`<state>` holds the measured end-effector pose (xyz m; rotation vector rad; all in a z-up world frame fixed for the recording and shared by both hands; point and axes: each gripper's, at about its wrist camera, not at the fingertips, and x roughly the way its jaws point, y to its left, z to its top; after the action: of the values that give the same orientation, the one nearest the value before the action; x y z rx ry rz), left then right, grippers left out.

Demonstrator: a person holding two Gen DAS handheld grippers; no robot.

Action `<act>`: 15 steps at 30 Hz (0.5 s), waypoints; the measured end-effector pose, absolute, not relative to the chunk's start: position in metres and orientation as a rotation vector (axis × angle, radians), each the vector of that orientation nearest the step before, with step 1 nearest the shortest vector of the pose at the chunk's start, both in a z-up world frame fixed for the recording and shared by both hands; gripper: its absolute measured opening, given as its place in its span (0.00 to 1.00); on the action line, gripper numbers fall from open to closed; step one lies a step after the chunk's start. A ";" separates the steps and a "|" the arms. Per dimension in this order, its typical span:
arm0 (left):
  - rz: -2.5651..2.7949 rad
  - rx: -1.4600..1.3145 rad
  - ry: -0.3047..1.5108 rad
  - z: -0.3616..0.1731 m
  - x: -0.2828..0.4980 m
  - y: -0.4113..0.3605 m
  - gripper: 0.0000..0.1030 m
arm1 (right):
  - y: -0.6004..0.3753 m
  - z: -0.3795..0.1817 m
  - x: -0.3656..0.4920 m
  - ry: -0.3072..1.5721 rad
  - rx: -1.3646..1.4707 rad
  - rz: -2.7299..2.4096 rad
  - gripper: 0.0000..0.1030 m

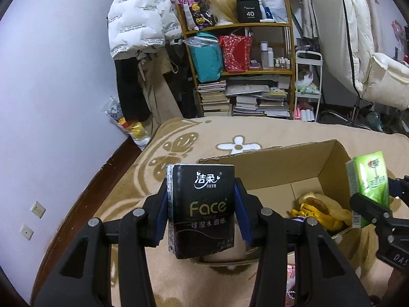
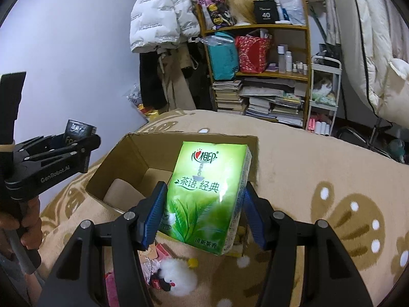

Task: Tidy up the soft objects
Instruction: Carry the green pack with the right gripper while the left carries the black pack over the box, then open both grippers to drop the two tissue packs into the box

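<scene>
Left wrist view: the left gripper (image 1: 202, 211) is clamped on a black tissue pack (image 1: 201, 209) before the cardboard box (image 1: 329, 176); right gripper (image 2: 204, 212) pinches a green tissue pack (image 2: 207, 197) above the box, probably for dropping both inside

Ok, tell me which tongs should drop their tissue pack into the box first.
Right, probably. The right tongs hold the green tissue pack in line with the cardboard box opening; the left tongs hold the black tissue pack nearer its left wall.
</scene>
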<state>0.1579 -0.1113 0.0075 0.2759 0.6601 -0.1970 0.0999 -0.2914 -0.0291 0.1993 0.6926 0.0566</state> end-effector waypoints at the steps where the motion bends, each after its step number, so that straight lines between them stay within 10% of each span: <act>1: -0.203 0.275 0.662 0.007 0.158 -0.112 0.43 | -0.290 -0.030 0.101 0.695 0.199 0.061 0.60; 15: -0.309 0.195 0.724 -0.015 0.163 -0.122 0.56 | -0.293 -0.044 0.113 0.763 0.234 0.085 0.63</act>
<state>0.1625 -0.1221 -0.0155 0.1952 0.7242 -0.3088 0.1133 -0.2931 -0.0444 0.2338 0.7633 0.0847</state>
